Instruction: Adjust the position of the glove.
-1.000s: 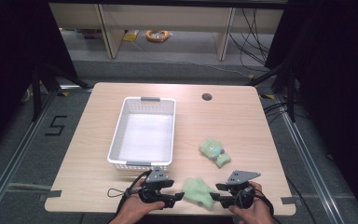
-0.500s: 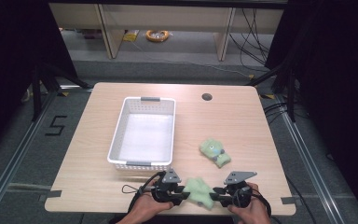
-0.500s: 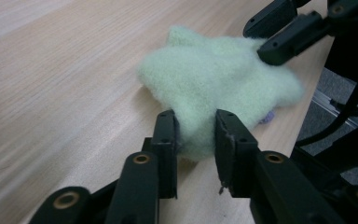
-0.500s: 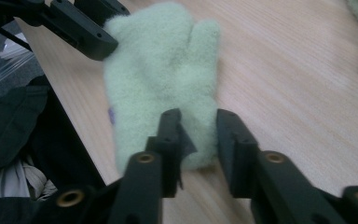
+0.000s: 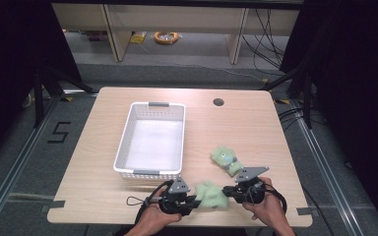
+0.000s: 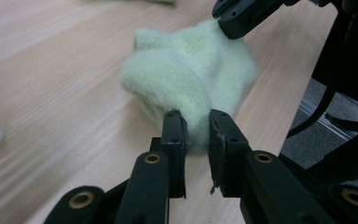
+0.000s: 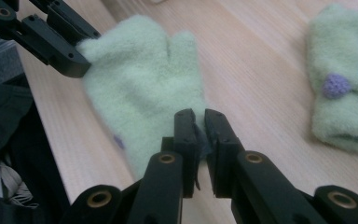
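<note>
A pale green fleece mitten [image 5: 211, 195] lies at the near edge of my wooden table [image 5: 256, 128], stretched between my two tools. My left gripper [image 6: 196, 133] has just clamped onto one end; my right gripper [image 7: 200, 128] has just pinched the opposite edge. A second green mitten [image 5: 226, 160] sits just beyond, to the right. A white plastic basket [image 5: 128, 142] stands farther left.
</note>
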Motion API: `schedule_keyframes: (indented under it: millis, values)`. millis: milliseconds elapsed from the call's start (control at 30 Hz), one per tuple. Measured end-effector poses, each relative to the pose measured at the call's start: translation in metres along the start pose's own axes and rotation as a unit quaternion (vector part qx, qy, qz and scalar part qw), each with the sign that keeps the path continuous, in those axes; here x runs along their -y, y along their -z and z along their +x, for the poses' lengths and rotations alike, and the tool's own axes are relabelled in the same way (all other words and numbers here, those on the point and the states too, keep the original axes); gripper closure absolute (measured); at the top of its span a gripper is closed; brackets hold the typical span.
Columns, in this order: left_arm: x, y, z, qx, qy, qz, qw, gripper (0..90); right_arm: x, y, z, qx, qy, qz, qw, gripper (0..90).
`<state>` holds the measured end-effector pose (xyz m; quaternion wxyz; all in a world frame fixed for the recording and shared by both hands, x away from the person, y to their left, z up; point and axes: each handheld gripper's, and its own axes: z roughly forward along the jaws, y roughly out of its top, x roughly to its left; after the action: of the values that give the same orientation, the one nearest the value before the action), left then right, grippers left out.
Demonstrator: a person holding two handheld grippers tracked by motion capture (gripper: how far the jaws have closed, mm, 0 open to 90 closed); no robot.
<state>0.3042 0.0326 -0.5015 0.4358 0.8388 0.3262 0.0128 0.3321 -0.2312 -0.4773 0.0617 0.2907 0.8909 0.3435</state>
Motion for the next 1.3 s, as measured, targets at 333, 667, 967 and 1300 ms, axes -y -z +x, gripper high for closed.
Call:
schedule_keyframes:
  millis: [333, 667, 967, 1300]
  values:
    - [0.006, -0.002, 0.002, -0.013, 0.003, 0.015, 0.9998, 59.3, 0.002, -0.013, -0.008, -0.012, -0.013, 0.016, 0.9997, 77.3]
    - [0.011, 0.025, 0.003, -0.047, -0.012, 0.0, 0.9988, 35.4, 0.0, -0.003, -0.014, 0.01, -0.027, -0.02, 0.9994, 56.8]
    - [0.021, 0.036, 0.003, -0.039, -0.008, -0.012, 0.9991, 27.7, -0.012, 0.002, -0.037, 0.061, -0.05, -0.059, 0.9952, 50.8]
    - [0.034, 0.052, 0.013, -0.056, 0.012, -0.011, 0.9983, 26.1, -0.028, -0.001, -0.06, 0.09, -0.069, -0.053, 0.9921, 52.0]
